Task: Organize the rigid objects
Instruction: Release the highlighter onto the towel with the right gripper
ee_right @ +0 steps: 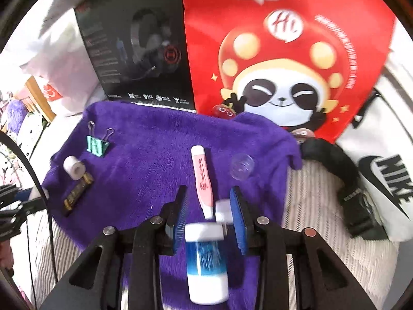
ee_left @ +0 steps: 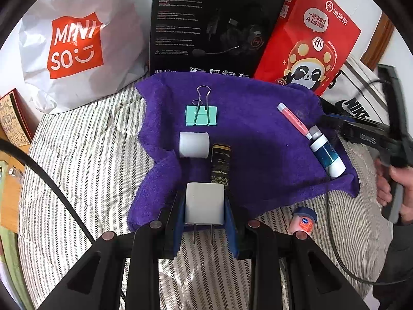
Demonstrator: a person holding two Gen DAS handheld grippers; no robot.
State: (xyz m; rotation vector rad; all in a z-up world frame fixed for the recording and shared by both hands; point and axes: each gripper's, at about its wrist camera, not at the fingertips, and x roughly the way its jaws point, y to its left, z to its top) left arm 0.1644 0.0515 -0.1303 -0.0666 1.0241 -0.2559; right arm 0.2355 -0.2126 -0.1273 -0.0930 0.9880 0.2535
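Note:
A purple towel (ee_left: pixel 247 139) lies on the striped bed. My left gripper (ee_left: pixel 205 206) is shut on a white plug adapter (ee_left: pixel 204 202), prongs toward the camera, over the towel's near edge. On the towel lie a green binder clip (ee_left: pixel 201 115), a white roll (ee_left: pixel 194 144), a dark labelled tube (ee_left: pixel 220 165), a pink tube (ee_left: pixel 294 121) and a blue-and-white bottle (ee_left: pixel 326 155). My right gripper (ee_right: pixel 209 214) is open, its fingers either side of the blue-and-white bottle (ee_right: pixel 206 255) and the pink tube's (ee_right: pixel 202 178) tip. A clear cap (ee_right: pixel 241 166) lies beside the pink tube.
A small blue-lidded jar (ee_left: pixel 303 219) sits on the striped sheet (ee_left: pixel 85 170) off the towel. A Miniso bag (ee_left: pixel 74 44), a black headset box (ee_left: pixel 214 23) and a red panda bag (ee_left: pixel 309 38) stand behind. A white Nike bag (ee_right: pixel 387 180) and black strap (ee_right: pixel 343 180) lie right.

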